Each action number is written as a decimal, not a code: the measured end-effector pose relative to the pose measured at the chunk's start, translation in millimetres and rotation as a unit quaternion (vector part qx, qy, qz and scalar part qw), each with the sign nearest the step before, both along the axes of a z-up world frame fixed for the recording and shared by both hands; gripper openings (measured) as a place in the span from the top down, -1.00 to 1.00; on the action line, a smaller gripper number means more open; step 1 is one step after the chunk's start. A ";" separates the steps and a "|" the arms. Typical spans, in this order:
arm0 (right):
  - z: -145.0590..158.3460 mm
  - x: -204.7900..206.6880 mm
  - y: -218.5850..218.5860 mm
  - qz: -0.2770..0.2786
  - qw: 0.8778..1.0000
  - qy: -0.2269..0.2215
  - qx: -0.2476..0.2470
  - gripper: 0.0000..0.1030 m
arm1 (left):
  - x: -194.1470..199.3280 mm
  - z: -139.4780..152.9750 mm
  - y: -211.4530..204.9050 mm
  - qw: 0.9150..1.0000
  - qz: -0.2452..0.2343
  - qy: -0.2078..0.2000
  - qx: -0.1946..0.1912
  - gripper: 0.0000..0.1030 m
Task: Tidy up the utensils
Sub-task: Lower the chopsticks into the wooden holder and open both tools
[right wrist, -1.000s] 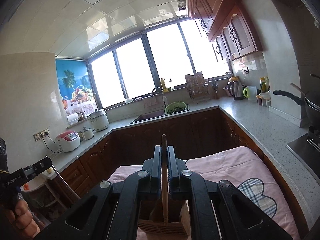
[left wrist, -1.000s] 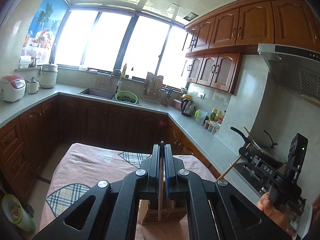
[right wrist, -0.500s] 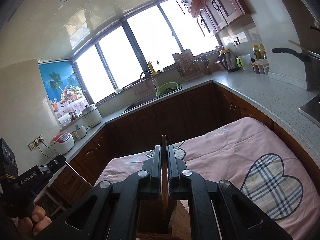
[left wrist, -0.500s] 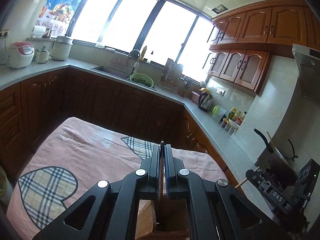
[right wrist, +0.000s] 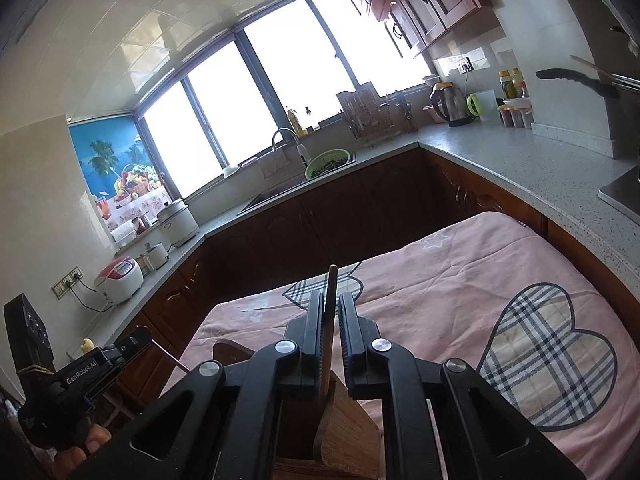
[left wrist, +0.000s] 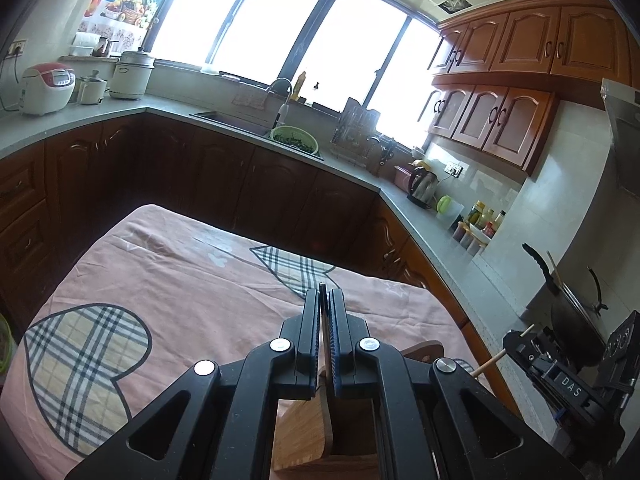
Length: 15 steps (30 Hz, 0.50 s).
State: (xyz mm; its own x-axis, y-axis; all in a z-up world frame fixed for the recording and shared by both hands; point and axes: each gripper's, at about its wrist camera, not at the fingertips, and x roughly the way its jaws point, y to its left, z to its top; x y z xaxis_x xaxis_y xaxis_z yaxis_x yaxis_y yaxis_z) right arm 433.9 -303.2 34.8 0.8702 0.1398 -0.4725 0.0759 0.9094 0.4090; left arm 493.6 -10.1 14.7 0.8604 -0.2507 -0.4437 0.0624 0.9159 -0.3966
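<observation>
Presently, left gripper: jaws pinched narrow on a thin dark-edged wooden utensil, its lower end already inside the wooden holder
Right gripper: jaws opening, a slim wooden stick standing between them; a gap shows on its right side, so the pads appear no longer to press on it
Location of task items: both utensils stand nearly upright over the holder, which sits on the pink cloth directly below the two grippers
Risk, right side: the stick could lean or tip out as it is let go, if its lower end is not seated in a compartment; how deep it sits is hidden by the gripper body
Risk, left side: a release before the utensil bottoms out could let it drop and rattle, or catch on a divider
Risk, crowding: both grippers work over the same small holder; a careless withdrawal could knock the holder or the neighbouring utensil
Risk, footing: cloth is soft and wrinkled, so the holder may shift or rock if nudged
Materials, holder: light wood with fine ribbed grain, boxy, a curved raised edge at the back
Materials, utensils: wood, long, thin, smooth, rounded tips
Materials, cloth: matte pink fabric, creased, with plaid heart patches
Materials, grippers: black rigid plastic, silver pivot screws, blue-edged pads
</observation>
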 end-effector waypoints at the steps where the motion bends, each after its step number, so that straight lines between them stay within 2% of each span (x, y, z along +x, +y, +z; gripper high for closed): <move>1: -0.4 0.4 0.5 0.004 1.000 0.003 0.001 0.80 | 2.2 -0.1 -1.4 1.000 0.001 0.002 0.003 0.94; 3: -1.5 0.3 2.7 0.005 1.000 0.009 0.000 0.75 | -3.0 2.6 5.6 1.000 -0.001 0.007 0.001 0.81; 5: -2.2 -1.1 3.4 0.008 1.000 0.012 0.006 0.48 | -18.1 4.5 17.1 1.000 0.005 0.004 -0.004 0.41; 6: -1.9 -2.9 3.4 0.011 1.000 0.010 0.010 0.10 | -21.4 6.6 18.9 1.000 0.007 0.001 -0.003 0.35; 7: -1.4 -4.7 3.9 0.011 1.000 0.007 0.011 -0.15 | -23.6 7.6 19.8 1.000 0.007 -0.001 -0.004 0.24; 11: 4.5 -14.3 5.0 0.011 1.000 0.001 0.013 -0.21 | -38.1 11.8 22.6 1.000 0.002 -0.003 -0.006 -0.07; 12: 5.7 -17.4 4.2 0.011 1.000 0.000 0.017 -0.32 | -43.6 12.8 23.3 1.000 0.002 -0.003 -0.002 -0.14; 14: 8.5 -25.5 2.2 0.009 1.000 -0.004 0.021 -0.50 | -59.4 12.4 27.6 1.000 0.006 -0.004 0.000 -0.46; 15: 9.5 -30.7 1.6 0.010 1.000 -0.007 0.024 -0.61 | -68.0 12.1 30.6 1.000 0.009 -0.006 0.001 -0.49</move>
